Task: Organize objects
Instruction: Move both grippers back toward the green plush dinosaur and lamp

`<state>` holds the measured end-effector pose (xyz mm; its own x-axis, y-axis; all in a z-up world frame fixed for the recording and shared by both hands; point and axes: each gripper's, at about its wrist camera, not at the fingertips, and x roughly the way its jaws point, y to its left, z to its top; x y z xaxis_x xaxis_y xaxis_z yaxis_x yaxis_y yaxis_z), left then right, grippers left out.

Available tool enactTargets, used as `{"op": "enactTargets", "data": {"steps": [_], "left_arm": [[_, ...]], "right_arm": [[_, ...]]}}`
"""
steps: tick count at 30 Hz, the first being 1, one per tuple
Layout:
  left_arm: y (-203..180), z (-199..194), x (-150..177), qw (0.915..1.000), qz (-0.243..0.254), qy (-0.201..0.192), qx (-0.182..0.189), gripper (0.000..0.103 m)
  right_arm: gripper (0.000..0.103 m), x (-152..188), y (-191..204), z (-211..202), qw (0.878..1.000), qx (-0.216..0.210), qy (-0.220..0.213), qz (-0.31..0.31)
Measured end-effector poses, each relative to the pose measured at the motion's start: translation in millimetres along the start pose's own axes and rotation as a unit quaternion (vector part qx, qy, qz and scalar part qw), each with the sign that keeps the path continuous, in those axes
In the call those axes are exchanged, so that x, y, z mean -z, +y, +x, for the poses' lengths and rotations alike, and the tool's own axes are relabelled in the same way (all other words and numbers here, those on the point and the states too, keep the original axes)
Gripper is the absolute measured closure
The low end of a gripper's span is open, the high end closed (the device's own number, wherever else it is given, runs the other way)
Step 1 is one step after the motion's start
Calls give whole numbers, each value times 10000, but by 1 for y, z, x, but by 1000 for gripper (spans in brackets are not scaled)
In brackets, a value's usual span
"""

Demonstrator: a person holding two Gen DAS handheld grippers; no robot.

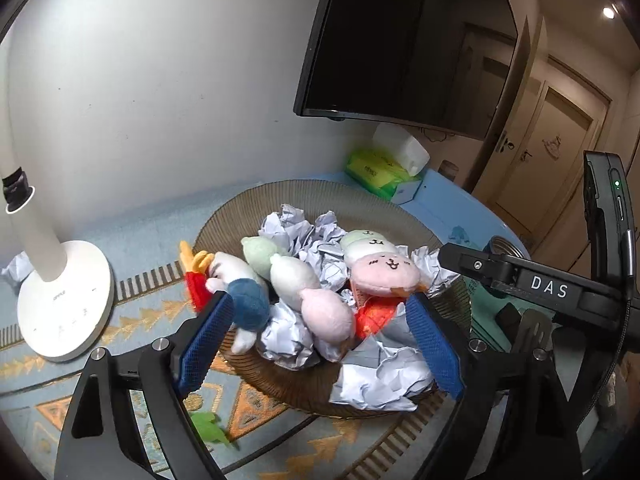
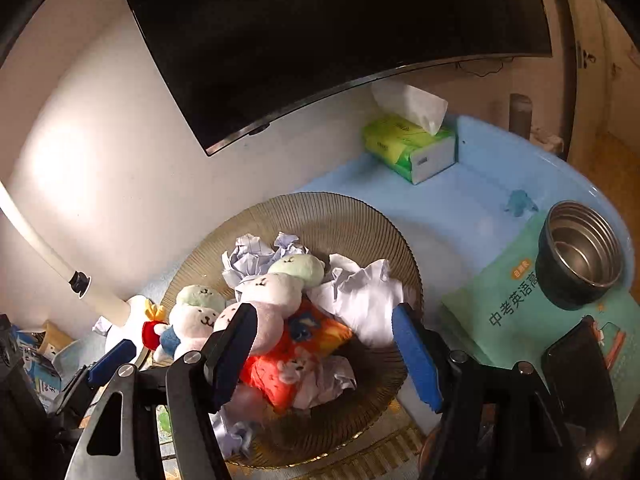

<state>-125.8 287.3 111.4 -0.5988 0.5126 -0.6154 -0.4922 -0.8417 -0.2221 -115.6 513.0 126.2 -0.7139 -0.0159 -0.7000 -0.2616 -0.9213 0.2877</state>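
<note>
White wall behind, dark wall-mounted screen (image 1: 404, 40) above, counter (image 2: 460, 208) wearing a pale blue cover and a patterned runner. Everything to be sorted is sitting piled in one round brown ribbed glass bowl (image 1: 320, 196), which is working as the collection point: crumpled white paper balls (image 1: 380, 380) packing the gaps, plush toys on top.

Left claw (image 1: 320, 340) is hanging over the bowl's near rim, blue-padded jaws standing wide apart, gripping nothing. Right claw (image 2: 324, 352) is likewise spread and empty, straddling the orange-red printed plush cushion (image 2: 296, 348) without its pads pressing on it. Judging from this, both are released or lining up for a pick.

Orientation: the three-ball plush skewer in green, white and pink (image 1: 296, 284) is lying with its long axis diagonal, green end toward the wall, pink end toward the left claw. The pink bunny-face plush (image 1: 384, 272) is facing up. A white plush doll with blue body (image 1: 244, 300) is draped over the left rim, feet pointing down.

Tissue pack (image 2: 408, 148), steel cup (image 2: 580, 256), white lamp base (image 1: 64, 300) are standing outside.
</note>
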Motion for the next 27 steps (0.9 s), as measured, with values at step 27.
{"op": "enactTargets", "data": {"steps": [27], "left_arm": [[224,-149,156,9437,-2250,-268,-2409,16]], "right_arm": [[34,161,190,17,9756,-1190,442,-1791]]}}
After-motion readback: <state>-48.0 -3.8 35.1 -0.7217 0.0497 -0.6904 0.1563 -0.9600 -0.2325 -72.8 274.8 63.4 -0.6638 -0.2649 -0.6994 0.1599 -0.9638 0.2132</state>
